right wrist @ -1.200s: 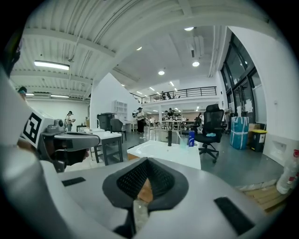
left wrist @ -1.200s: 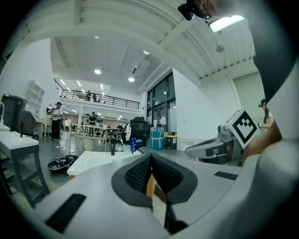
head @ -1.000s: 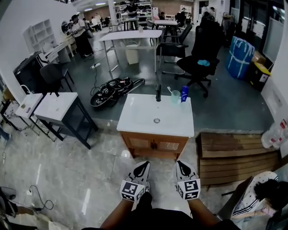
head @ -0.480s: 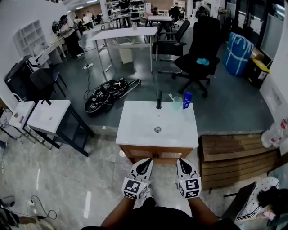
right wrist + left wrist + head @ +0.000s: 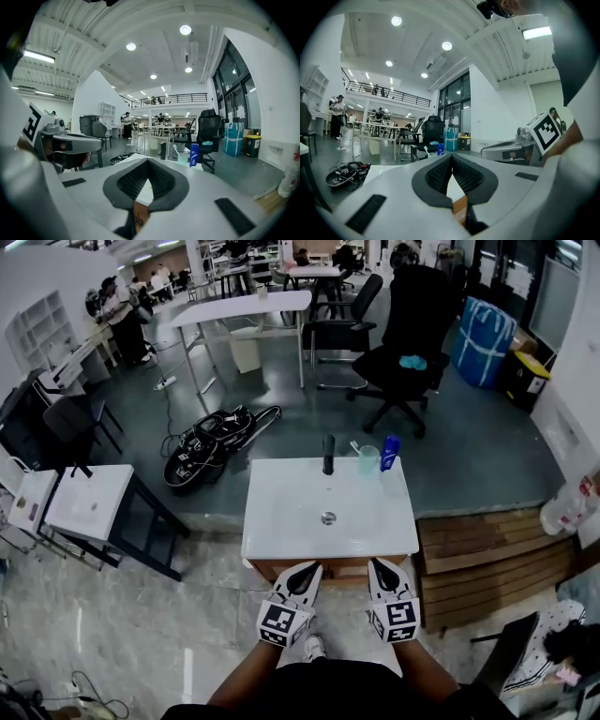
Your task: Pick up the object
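A white washbasin top (image 5: 281, 512) on a wooden cabinet stands in front of me. At its back edge are a black tap (image 5: 329, 454), a pale green cup (image 5: 367, 459) with a toothbrush in it, and a blue bottle (image 5: 389, 453). The blue bottle (image 5: 194, 155) and the cup (image 5: 182, 158) also show ahead in the right gripper view. My left gripper (image 5: 307, 569) and right gripper (image 5: 378, 566) hover side by side over the basin's front edge, well short of those things. Both are shut, tips touching, with nothing held. The left gripper (image 5: 451, 157) and right gripper (image 5: 148, 161) point at the basin.
A stack of wooden boards (image 5: 478, 559) lies right of the cabinet. A small white table (image 5: 84, 502) on a dark frame stands at the left. Beyond the basin are a pile of black cables (image 5: 202, 442), a black office chair (image 5: 403, 343) and a long white table (image 5: 239, 310). People stand far back.
The basin has come closer and lower in the head view. Both grippers, still shut, now reach its front edge instead of hanging over the floor before it.
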A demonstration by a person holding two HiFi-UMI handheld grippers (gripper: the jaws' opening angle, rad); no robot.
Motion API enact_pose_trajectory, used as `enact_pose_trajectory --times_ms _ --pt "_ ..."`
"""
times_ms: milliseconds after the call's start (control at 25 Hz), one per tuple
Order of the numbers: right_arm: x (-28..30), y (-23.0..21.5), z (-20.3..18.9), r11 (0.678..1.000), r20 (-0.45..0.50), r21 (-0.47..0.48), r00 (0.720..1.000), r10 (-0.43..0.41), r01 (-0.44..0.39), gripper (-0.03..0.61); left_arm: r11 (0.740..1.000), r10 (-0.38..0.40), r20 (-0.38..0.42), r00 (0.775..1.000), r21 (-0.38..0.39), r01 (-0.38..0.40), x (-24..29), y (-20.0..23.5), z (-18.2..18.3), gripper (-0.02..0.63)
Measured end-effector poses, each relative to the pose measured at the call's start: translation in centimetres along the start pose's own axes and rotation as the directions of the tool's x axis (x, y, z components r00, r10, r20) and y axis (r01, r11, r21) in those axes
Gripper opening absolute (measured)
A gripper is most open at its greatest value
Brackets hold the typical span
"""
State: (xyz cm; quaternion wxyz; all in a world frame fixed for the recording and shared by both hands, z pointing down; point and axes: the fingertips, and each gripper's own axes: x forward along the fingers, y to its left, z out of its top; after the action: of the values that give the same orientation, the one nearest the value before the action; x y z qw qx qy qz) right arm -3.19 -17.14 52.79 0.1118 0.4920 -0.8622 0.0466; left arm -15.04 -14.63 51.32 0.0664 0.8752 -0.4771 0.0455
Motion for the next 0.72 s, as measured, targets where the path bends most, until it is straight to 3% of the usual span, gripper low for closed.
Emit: enact_pose_trajectory --times_ms 200,480,720 --pt "0.2 -0.9 2.0 0.999 0.069 0.014 0.997 -0.044 0.043 0.018 1.0 -0.021 0.011 1.0 -0.008 0.021 1.1 1.8 0.2 0.018" --pt "1.0 -2.0 2.2 0.999 0.081 0.023 0.996 -0.029 0.027 0.018 0.998 -0.049 0.002 0.999 -0.033 0.05 2.9 2.8 0.0 0.018" --pt "2.0 -3.6 1.8 0.999 0.071 0.034 0.997 -0.024 0.022 0.018 0.996 -0.055 0.043 0.998 -0.064 0.058 4.2 3.3 1.4 0.018"
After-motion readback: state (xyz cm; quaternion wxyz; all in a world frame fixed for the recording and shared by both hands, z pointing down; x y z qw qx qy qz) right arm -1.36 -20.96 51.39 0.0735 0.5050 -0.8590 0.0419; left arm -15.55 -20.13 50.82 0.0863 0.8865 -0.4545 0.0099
